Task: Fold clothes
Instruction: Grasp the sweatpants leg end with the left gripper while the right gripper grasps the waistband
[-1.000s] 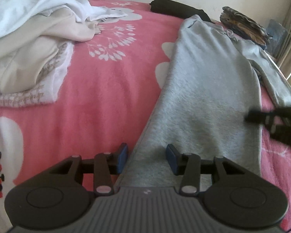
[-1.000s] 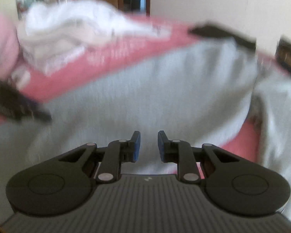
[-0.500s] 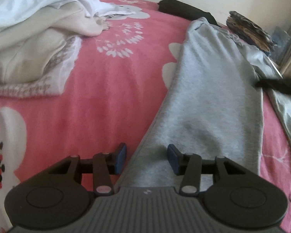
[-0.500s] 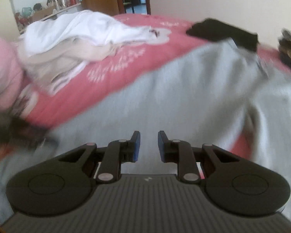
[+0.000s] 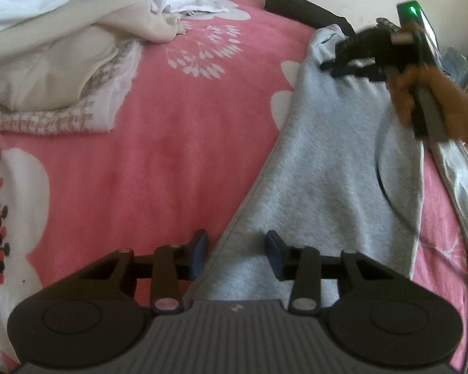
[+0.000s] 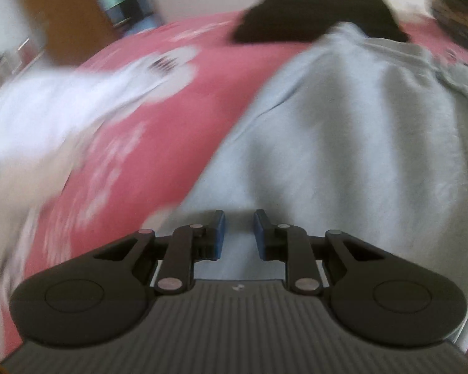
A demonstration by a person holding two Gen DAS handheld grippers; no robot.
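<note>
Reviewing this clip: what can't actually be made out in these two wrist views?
- Right wrist view: motion blur smears the white clothes pile; single items unreadable.
- Left wrist view: right gripper blurred, so contact with the grey garment is unclear.
- Left gripper, jaws closing: its body hides the garment's near end.
- Both views: frame edge cuts off the patterned item.

My left camera looks down along its fingers, low over the near end of the grey trousers (image 5: 333,168), facing up the pink bedspread (image 5: 171,143). My right camera sits close above their far end, blurred. Both share the trousers and the black garment (image 6: 315,15).
</note>
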